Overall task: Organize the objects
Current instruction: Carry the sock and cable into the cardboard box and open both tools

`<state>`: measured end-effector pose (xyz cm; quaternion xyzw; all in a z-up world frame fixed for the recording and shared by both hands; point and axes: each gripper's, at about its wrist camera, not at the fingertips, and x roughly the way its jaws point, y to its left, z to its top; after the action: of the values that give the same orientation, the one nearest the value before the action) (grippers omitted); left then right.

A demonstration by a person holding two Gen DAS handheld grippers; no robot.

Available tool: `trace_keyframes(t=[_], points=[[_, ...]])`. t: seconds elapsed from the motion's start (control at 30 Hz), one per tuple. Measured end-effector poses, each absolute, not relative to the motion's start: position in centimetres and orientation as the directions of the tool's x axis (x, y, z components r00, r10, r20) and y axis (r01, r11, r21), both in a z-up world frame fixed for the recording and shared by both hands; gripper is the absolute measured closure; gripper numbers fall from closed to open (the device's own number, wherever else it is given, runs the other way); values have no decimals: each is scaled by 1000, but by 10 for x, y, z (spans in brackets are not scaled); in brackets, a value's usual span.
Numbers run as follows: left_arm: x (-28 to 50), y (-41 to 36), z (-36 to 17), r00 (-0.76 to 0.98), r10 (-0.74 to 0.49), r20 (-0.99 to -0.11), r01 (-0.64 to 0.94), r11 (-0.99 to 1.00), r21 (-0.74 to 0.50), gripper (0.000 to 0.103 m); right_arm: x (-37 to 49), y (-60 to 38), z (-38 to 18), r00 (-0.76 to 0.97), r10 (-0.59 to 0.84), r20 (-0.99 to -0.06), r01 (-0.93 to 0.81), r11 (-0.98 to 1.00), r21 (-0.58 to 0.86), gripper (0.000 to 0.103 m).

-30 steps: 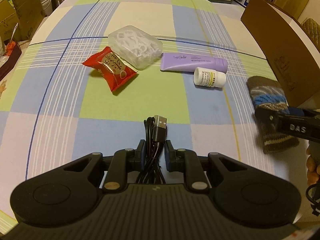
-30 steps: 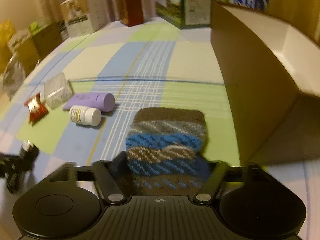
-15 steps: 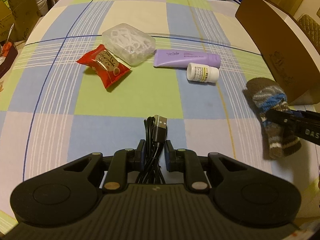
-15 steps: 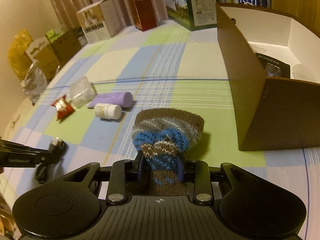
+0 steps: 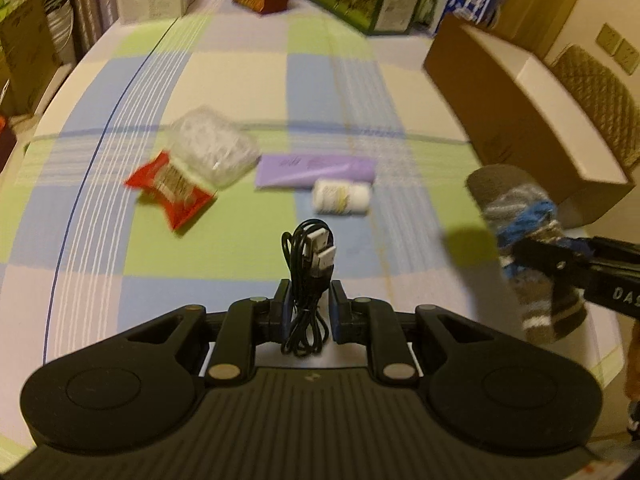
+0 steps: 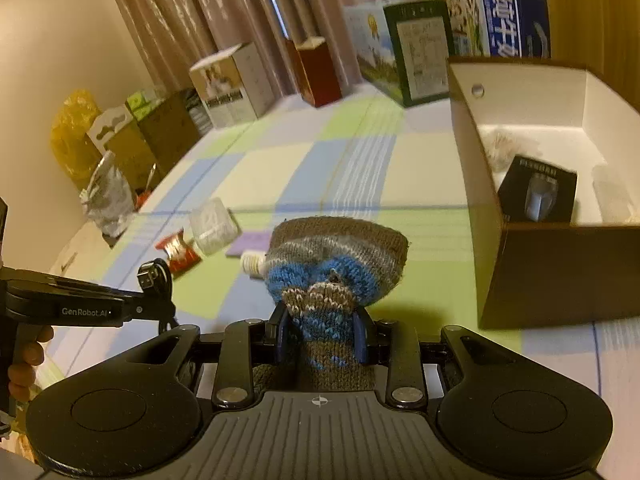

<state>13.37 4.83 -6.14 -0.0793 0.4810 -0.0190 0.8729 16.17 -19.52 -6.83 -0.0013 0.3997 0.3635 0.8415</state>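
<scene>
- Cardboard box (image 6: 486, 184) is sitting open at the right of the checked tablecloth (image 5: 224, 264), already holding a black packaged item (image 6: 538, 194); judging this to be the drop target. Its near wall is standing tall, so a low approach is risking a knock against the rim.
- Right gripper (image 6: 320, 334) is pinching the knitted sock (image 6: 336, 268) at mid-length, jaws closed narrow on the bunched wool. The sock is hanging clear of the cloth, near the box's near corner, toe end above the fingers and cuff end drooping below. Risk: the drooping end is catching on the box wall and dragging the sock out of the grip; soft knit is compressing and giving little hold.
- Left gripper (image 5: 307, 306) is clamping a coiled black USB cable (image 5: 308, 264), jaws nearly closed, plug ends sticking up past the fingertips and loops hanging beneath. Risk: the coil is loosening and a loop is sliding out or snagging.
- Both grippers are heading into the same region; the two tools are risking a collision at the box opening unless one waits.
- Still lying on the cloth, well apart from the box: purple tube (image 5: 316, 168), clear plastic case (image 5: 212, 146), red snack packet (image 5: 172, 186), white pill bottle (image 5: 340, 197). The bottle is lying on its side just beside the tube; a sweep by the trailing cable is likely setting it rolling.
</scene>
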Motion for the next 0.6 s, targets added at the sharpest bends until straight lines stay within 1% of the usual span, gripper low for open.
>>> trace_keyframes(t=[0.37, 0.6], points=[[154, 13, -15, 626, -193, -756, 80, 980, -184, 89, 174, -210, -34, 485, 635, -601, -624, 733, 272, 75], [169, -11, 1, 649, -231, -725, 150, 973, -176, 89, 187, -228, -18, 531, 624, -573, -605, 753, 259, 74]])
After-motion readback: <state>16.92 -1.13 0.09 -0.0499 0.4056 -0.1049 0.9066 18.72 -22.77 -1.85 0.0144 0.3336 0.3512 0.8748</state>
